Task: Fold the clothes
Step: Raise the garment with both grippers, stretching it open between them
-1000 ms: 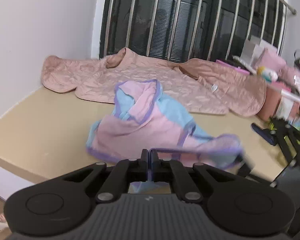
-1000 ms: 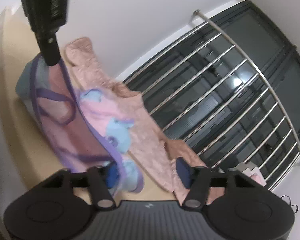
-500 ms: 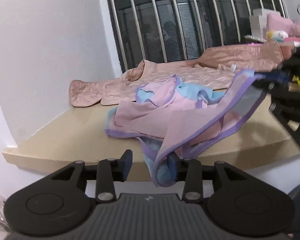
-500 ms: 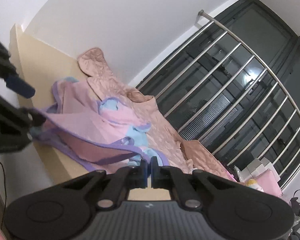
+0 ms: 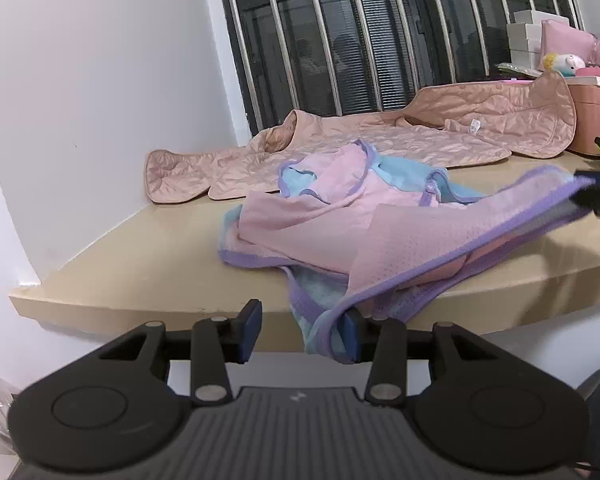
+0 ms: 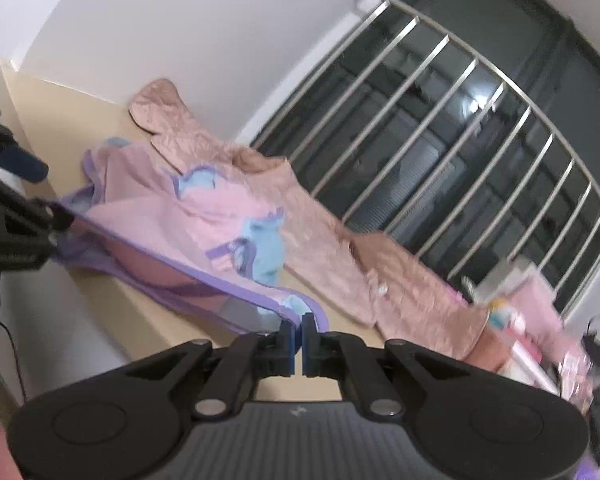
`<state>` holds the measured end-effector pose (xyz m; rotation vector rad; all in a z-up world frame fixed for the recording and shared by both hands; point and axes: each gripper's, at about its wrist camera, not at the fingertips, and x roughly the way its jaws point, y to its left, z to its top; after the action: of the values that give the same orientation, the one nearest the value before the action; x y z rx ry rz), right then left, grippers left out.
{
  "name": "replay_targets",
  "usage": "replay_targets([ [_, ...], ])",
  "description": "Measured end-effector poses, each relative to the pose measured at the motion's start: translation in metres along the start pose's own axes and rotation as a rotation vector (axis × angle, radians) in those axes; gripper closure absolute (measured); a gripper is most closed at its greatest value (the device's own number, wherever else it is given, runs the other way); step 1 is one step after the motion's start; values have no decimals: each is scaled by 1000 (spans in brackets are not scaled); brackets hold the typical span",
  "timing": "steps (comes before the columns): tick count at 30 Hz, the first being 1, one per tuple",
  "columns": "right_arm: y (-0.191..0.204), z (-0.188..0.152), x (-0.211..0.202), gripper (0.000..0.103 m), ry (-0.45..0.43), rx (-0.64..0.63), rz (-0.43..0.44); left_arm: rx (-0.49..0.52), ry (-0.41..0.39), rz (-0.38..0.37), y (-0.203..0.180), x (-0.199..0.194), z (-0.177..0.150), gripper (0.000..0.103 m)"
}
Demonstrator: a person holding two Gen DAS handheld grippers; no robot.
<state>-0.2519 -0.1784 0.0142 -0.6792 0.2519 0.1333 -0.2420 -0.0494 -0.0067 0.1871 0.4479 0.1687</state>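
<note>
A pink garment with purple trim and blue panels point(image 5: 340, 220) lies crumpled on the beige table point(image 5: 140, 264), its hem hanging over the front edge. My left gripper point(image 5: 300, 330) is open just below the table's edge; the purple hem drapes between its fingers against the right pad. My right gripper point(image 6: 297, 342) is shut on the garment's purple-trimmed hem point(image 6: 276, 308) and holds it stretched out. It shows at the right edge of the left wrist view point(image 5: 596, 196). In the right wrist view the garment point(image 6: 188, 216) spreads toward the left gripper point(image 6: 32, 204).
A quilted pink jacket point(image 5: 380, 144) is spread at the back of the table, below a barred dark window point(image 5: 380, 32). Boxes, a pink cushion and a plush toy point(image 5: 560, 62) crowd the far right. A white wall point(image 5: 80, 80) bounds the left.
My left gripper opened from shut and dropped back below the table's front edge. My right gripper shut on the hem and pulled it out to the right, stretching the garment.
</note>
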Motion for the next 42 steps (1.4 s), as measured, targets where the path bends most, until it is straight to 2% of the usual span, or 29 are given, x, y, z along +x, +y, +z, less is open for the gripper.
replay_targets([
  [3, 4, -7, 0, 103, 28, 13, -4, 21, -28, 15, -3, -7, -2, 61],
  [5, 3, -10, 1, 103, 52, 40, -4, 45, -31, 14, -6, -9, -5, 58],
  [6, 3, -11, 1, 103, 61, 62, -9, 54, -27, 15, -7, -9, -6, 53],
  [12, 0, -12, -6, 103, 64, 120, -27, 39, 23, 17, -4, -4, -13, 53],
  [14, -1, -13, -7, 103, 67, 126, -25, 21, 27, 8, 0, -3, -12, 60],
  [17, -1, -13, -9, 103, 58, 115, -2, 3, 21, -17, 5, -4, -7, 83],
  [18, 0, -13, -10, 103, 53, 107, 6, 7, 17, -23, 5, -5, -6, 95],
  [19, 2, -12, -10, 103, 50, 97, 16, 11, 13, -32, 5, -7, -5, 98],
  [26, 15, -17, -11, 101, 45, 38, 101, -47, 25, -69, 12, -11, 9, 101],
  [28, 15, -17, -6, 101, 79, 33, 145, -54, 18, -70, 16, -13, 16, 101],
  [30, 6, -12, 1, 102, 127, 87, 176, -69, 17, -79, 22, -11, 25, 101],
  [33, -19, 6, 7, 102, 125, 150, 145, -78, -25, -134, 33, -4, 59, 101],
  [35, -41, 27, 10, 102, 84, 161, 109, -68, -78, -187, 41, -1, 92, 101],
  [40, -126, 104, 2, 102, -96, 197, 27, -57, -268, -295, 79, -17, 207, 101],
  [42, -166, 138, -8, 102, -167, 212, 26, 11, -320, -347, 98, -33, 262, 101],
])
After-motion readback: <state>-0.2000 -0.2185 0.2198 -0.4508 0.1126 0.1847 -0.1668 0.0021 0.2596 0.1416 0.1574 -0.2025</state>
